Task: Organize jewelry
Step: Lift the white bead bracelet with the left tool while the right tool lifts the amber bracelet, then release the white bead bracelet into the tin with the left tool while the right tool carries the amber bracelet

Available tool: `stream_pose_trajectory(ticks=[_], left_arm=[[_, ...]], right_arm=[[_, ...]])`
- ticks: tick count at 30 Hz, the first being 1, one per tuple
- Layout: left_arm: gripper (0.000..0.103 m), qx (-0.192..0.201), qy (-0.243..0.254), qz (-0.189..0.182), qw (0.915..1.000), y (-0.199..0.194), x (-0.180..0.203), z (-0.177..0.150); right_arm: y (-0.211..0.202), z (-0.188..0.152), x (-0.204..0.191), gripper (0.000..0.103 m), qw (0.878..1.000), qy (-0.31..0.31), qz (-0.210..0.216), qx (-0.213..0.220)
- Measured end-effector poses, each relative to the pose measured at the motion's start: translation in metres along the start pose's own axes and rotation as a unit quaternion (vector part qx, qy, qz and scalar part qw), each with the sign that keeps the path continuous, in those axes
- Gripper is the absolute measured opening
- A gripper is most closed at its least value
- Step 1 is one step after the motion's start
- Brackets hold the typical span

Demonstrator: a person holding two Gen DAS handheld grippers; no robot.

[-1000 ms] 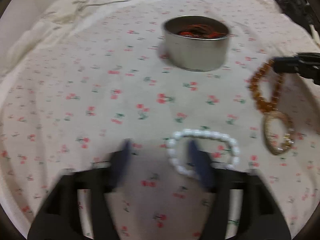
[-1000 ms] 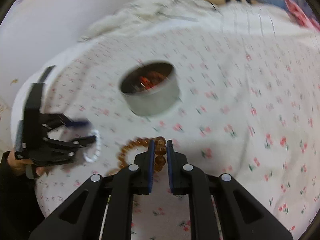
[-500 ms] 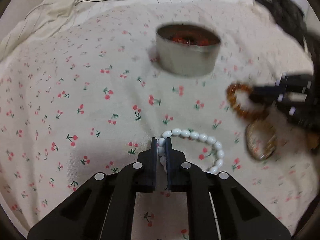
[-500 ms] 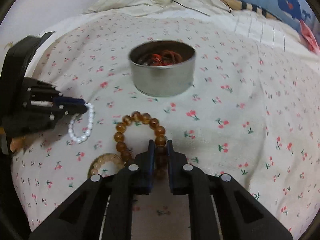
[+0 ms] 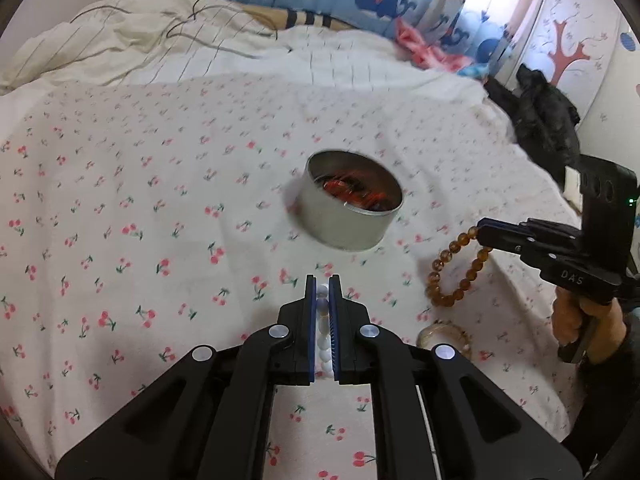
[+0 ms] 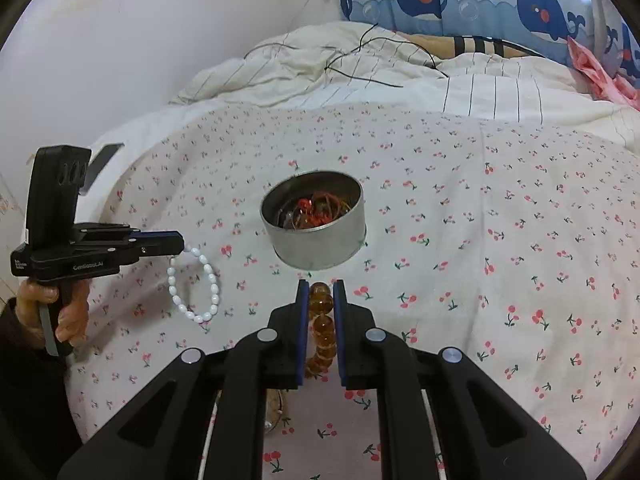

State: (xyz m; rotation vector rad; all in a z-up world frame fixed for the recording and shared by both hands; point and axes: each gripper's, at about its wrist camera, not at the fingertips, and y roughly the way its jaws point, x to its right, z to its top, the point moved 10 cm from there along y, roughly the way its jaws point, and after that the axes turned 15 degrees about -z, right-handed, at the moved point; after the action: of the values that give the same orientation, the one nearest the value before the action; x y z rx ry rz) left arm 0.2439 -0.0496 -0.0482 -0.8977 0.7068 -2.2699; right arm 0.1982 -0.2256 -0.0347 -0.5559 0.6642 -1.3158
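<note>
White bead bracelet (image 5: pixel 323 336) pinched between left fingers (image 5: pixel 310 320), dangling.

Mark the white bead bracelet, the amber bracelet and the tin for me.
white bead bracelet (image 6: pixel 195 280), right wrist view, hanging loop.
amber bracelet (image 5: pixel 454 276), left wrist view, hanging loop.
tin (image 6: pixel 320 246), right wrist view, side wall.

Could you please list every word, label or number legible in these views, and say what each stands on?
"DAS": on the right claw's black body, seen from the left wrist.
"GenrobotAI", roughly; blurred: on the left claw's black body, seen from the right wrist.
Small white label beside it: too small to read.
</note>
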Motion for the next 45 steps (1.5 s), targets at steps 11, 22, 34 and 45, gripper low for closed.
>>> stream_pose_trajectory(ticks=[11,22,34,45], left_arm=[[0.005,0.031,0.029,0.004,0.9991,-0.006,0.013,0.016],[0.005,0.064,0.059,-0.042,0.9953,-0.013,0.059,0.059],[0.005,0.065,0.066,-0.060,0.9939,0.014,0.075,0.103],[0.005,0.043,0.064,-0.064,0.9949,0.059,0.076,0.119]], right_arm=[[-0.022,0.020,0.006,0.013,0.998,0.036,0.034,0.039],[-0.027,0.024,0.012,0.013,0.997,0.053,0.041,0.044],[-0.026,0.023,0.014,0.013,0.997,0.057,0.042,0.041],[-0.028,0.023,0.016,0.013,0.996,0.062,0.044,0.043]])
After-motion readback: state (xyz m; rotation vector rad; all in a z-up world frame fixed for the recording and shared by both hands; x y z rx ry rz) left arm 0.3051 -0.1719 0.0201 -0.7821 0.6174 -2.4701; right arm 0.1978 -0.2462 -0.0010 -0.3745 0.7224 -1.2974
